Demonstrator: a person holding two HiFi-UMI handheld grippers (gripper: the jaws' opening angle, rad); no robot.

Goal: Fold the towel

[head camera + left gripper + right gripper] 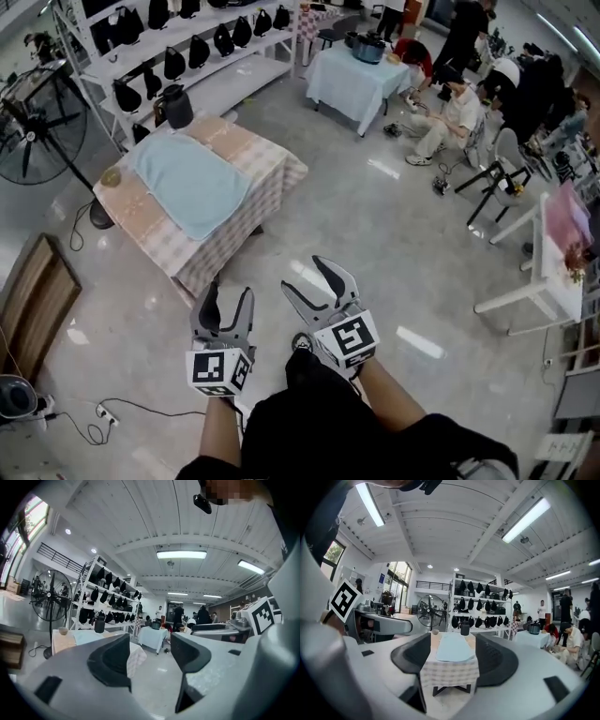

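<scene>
Status: approach leg, nothing gripped yet. There is open floor point(375, 244) between me and the job, so the first thing is to close that gap without rushing. A shelf rack point(211, 52) of black bags and a standing fan point(37, 117) sit behind and beside the worktop point(141, 225) — neither is in my path as I read it.

The worktop carries a checked cloth that hangs over its edges. The towel point(192, 183), pale blue, lies spread flat along the top, with its near end close to the edge facing me. It looks unfolded, so the fold hasn't started.

Left tool point(229, 305) and right tool point(307, 281): jaws on both stand wide apart with nothing between them, and both are well apart from the towel. The right gripper view frames the worktop dead centre between its jaws. The left gripper view has it off to one side, so I'd swing the left in before committing.

Plan: come up square to the near end, one tool per near corner, low and level, and pinch towel only. The risk I see is catching the checked cloth with it, which would drag everything.

Small stuff: a black jug point(175, 105) stands at the far end just beyond the towel, and a small bowl point(112, 176) sits at the left corner beside it. When I carry the near edge over to the far edge, I'd stop short of the jug — a knock there looks likely.
</scene>
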